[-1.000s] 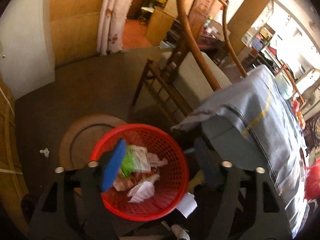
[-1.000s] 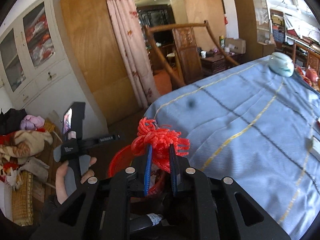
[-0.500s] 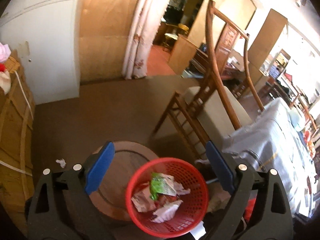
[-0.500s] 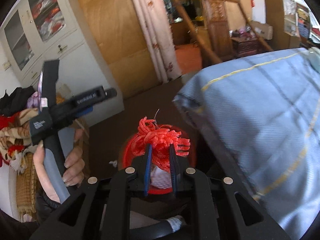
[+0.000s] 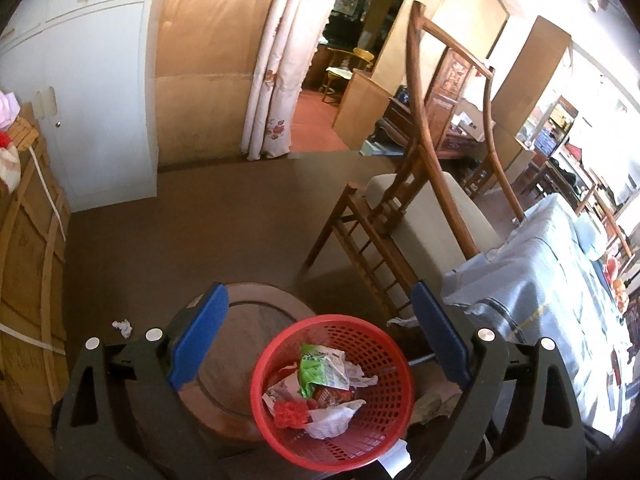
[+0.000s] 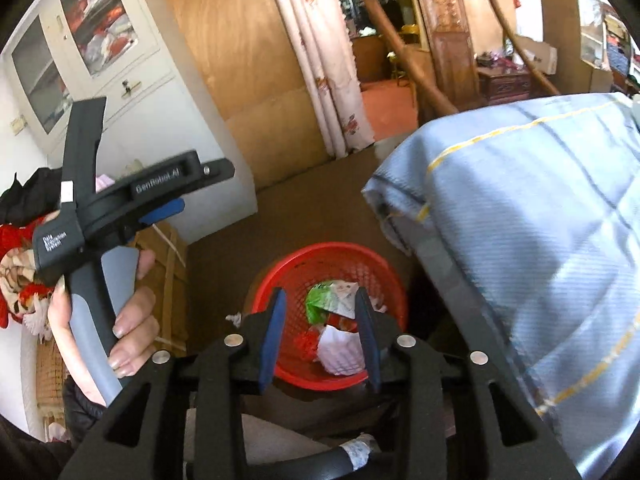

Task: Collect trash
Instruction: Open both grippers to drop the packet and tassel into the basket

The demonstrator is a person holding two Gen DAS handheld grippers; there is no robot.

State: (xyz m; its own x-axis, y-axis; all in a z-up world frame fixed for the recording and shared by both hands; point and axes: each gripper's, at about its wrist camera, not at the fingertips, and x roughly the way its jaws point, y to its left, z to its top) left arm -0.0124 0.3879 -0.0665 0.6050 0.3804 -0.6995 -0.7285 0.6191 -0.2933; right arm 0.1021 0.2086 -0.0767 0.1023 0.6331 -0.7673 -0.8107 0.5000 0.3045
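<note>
A red plastic basket (image 5: pixel 384 344) stands on the floor and holds crumpled white paper, a green wrapper (image 5: pixel 316 368) and a red mesh net (image 5: pixel 292 414). My left gripper (image 5: pixel 320 332) is open and empty above the basket. My right gripper (image 6: pixel 322 320) is open and empty, also above the basket (image 6: pixel 280 276), and the red net (image 6: pixel 306 340) lies inside. The left gripper body (image 6: pixel 132 204) shows in a hand at the left of the right wrist view. A small crumpled paper (image 5: pixel 123 327) lies on the floor to the left.
A table with a blue cloth (image 6: pixel 532 216) stands right of the basket. A wooden chair (image 5: pixel 404 220) is beyond it. A round wooden board (image 5: pixel 248 312) lies under the basket. Cardboard boxes (image 5: pixel 24 264) and a white cabinet (image 5: pixel 100 80) stand at the left.
My right gripper opened and dropped the red net into the basket. My left gripper rose a little and stays open.
</note>
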